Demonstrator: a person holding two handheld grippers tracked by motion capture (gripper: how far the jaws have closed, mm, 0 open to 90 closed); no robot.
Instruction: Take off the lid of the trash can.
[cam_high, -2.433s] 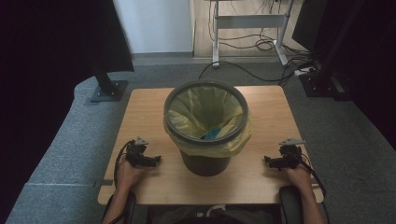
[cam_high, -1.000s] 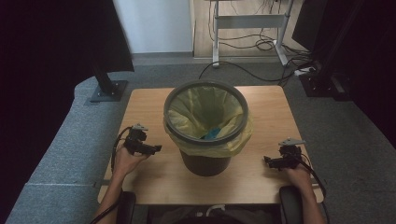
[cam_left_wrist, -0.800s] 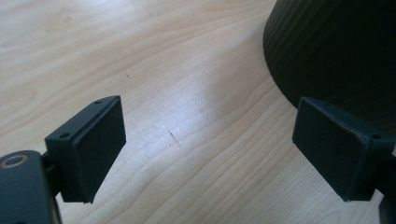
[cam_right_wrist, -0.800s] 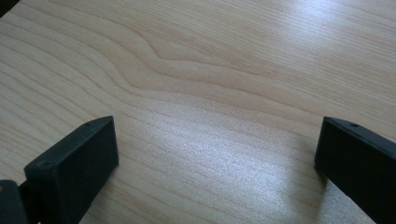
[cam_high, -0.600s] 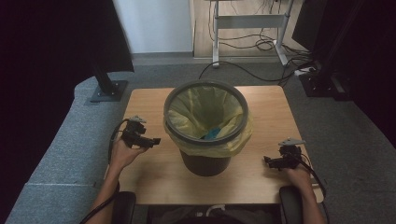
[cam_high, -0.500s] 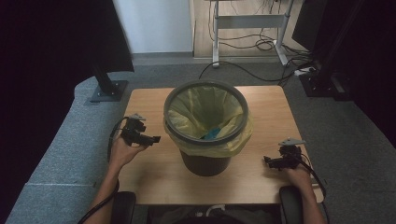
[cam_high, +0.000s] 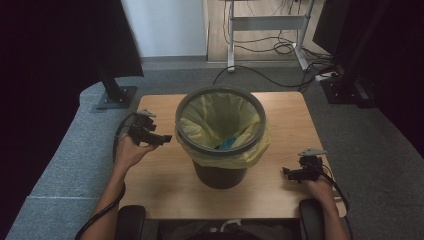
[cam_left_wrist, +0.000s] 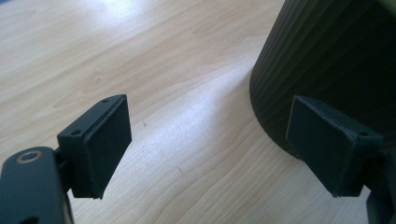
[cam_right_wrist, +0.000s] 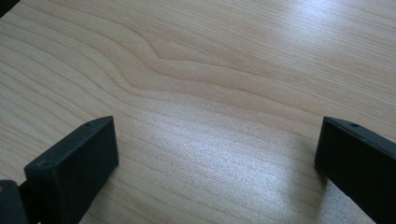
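A dark grey ribbed bin (cam_high: 220, 176) with a yellow liner (cam_high: 200, 120) stands in the middle of the wooden table (cam_high: 290, 115). Something blue (cam_high: 227, 144) lies inside it. My left gripper (cam_high: 166, 138) hangs in the air left of the bin at about rim height, pointing at it. In the left gripper view it (cam_left_wrist: 210, 144) is open with nothing between the pads, and its jaws have just been closing a little; the bin's wall (cam_left_wrist: 336, 56) is behind the right pad. My right gripper (cam_high: 287, 173) rests low at the table's front right, open (cam_right_wrist: 215, 158) over bare wood.
The table's front edge (cam_high: 225, 215) lies just behind both hands. Grey carpet surrounds the table. A black stand (cam_high: 112, 95) is at the back left, and desk legs with cables (cam_high: 280, 47) are at the back.
My left hand has lifted off the table and risen beside the bin, a little farther from the front edge. The right hand and the bin have stayed in place.
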